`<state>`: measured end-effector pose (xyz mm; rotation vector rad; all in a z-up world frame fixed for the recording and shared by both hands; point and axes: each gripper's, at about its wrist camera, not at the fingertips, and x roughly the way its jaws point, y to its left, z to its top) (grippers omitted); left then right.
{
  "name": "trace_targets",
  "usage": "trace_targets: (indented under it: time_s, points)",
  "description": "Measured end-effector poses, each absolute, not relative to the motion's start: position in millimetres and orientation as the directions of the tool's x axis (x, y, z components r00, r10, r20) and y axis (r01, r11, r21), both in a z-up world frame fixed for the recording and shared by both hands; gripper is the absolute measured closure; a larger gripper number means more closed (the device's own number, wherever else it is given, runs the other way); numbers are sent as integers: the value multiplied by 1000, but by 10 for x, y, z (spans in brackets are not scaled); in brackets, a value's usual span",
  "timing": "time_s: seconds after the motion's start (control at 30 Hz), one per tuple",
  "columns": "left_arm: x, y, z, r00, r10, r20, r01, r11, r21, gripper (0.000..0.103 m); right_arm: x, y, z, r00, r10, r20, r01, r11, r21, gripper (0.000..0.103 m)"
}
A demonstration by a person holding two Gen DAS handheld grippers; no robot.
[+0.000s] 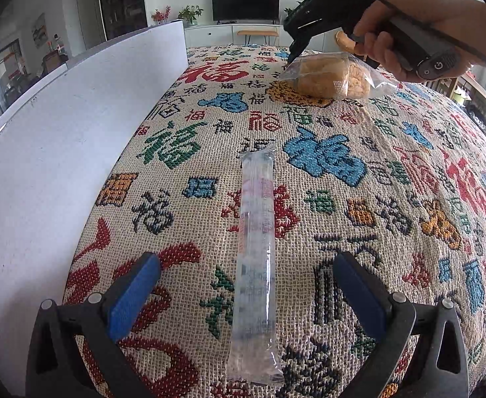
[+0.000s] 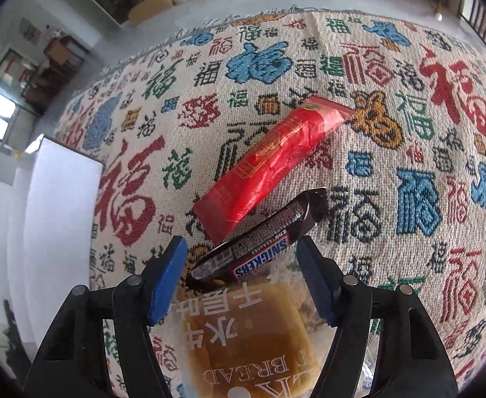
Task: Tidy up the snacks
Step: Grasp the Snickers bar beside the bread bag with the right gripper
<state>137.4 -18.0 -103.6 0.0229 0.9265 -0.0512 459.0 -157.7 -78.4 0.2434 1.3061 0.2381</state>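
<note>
Right gripper (image 2: 243, 280) above bagged bread (image 2: 243, 341) on worktop (image 2: 408, 265), jaws spread, straddling bag, pads clear. Snickers bar (image 2: 259, 245) lies slantwise across bag's far edge (red packet (image 2: 269, 162) just beyond). Left gripper (image 1: 246, 293) spread about clear stick packet (image 1: 256, 265), long axis along pointing line.

White board (image 1: 60, 126) walled off the left edge of the tablecloth (image 1: 392, 199). Middle cloth lay open from the clear tube packet (image 1: 254, 265) to the far bread bag (image 1: 329, 76). Beside the bread (right-wrist view), the Snickers bar (image 2: 256, 252) and red packet (image 2: 269, 162) crowded the approach.
</note>
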Motion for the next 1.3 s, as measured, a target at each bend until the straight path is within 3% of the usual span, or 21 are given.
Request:
trace_targets:
  time_s: [0.13, 0.17, 0.23, 0.43, 0.47, 0.5, 0.53, 0.7, 1.03, 1.3]
  points:
    - [1378, -183, -1036, 600, -34, -799, 54, 999, -2, 0, 4555, -1244, -914, 206, 197, -959, -155, 974, 167, 35]
    - [1376, -179, -1038, 600, -34, -799, 53, 999, -2, 0, 4528, -1180, -927, 212, 190, -958, -178, 972, 154, 43]
    - [1378, -181, -1038, 600, -34, -799, 53, 999, -2, 0, 4498, -1155, -925, 230, 188, -955, -170, 974, 151, 45]
    - [1380, -178, -1037, 600, -35, -799, 54, 999, -3, 0, 4531, -1577, -979, 258, 408, -876, 98, 891, 444, 37]
    - [1382, -180, -1036, 600, -35, -799, 54, 999, -4, 0, 4539, -1618, -990, 256, 418, -872, 119, 881, 458, 42]
    - [1377, -177, -1037, 601, -35, -799, 54, 999, -3, 0, 4554, -1625, -991, 248, 403, -881, 120, 890, 441, 56]
    - [1377, -177, -1037, 601, -35, -799, 54, 999, -3, 0, 4565, -1617, -984, 242, 361, -901, 110, 912, 395, 64]
    - [1380, -179, -1038, 601, -36, -798, 54, 999, -4, 0, 4526, -1706, -945, 259, 354, -899, 91, 917, 387, 85]
    - [1374, -179, -1039, 602, -36, -798, 54, 999, -4, 0, 4112, -2537, -610, 322, 507, -800, 53, 834, 550, 86]
    - [1371, -179, -1040, 602, -36, -798, 54, 999, -5, 0, 3111, -3113, -739, 285, 400, -871, -54, 914, 402, 86]
